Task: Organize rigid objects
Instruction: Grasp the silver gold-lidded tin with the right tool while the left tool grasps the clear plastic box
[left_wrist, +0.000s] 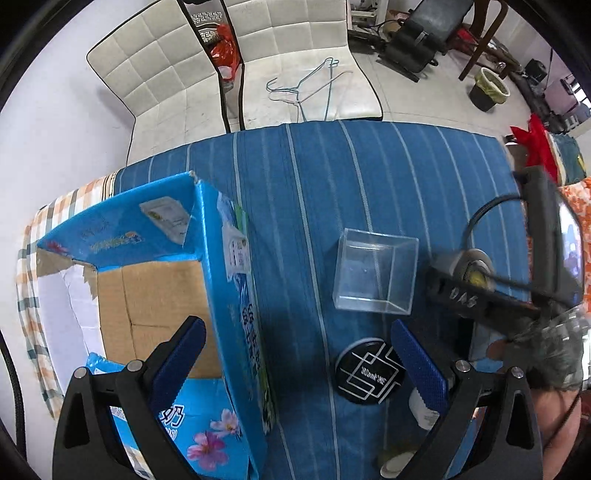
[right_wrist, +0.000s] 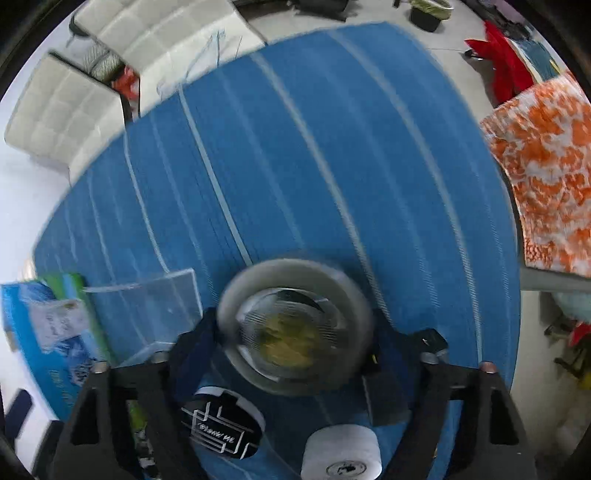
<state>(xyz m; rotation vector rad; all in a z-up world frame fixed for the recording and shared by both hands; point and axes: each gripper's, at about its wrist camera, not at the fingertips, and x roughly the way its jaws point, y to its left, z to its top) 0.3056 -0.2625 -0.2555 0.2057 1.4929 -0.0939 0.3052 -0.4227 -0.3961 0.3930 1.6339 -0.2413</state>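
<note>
My right tool (right_wrist: 295, 328) is clamped on a round clear jar (right_wrist: 293, 326), lifted above the surface (right_wrist: 332, 147), presumably bound for the box (left_wrist: 155, 288). My left tool (left_wrist: 295, 365) hangs apart, empty, straddling the box wall, ready for the black tin (left_wrist: 365, 373).

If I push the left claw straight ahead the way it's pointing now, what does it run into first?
Probably the right wall of the blue carton, which sits between the open left claw fingers. The black round tin and clear plastic box lie just right of centre; depth is unclear.
</note>
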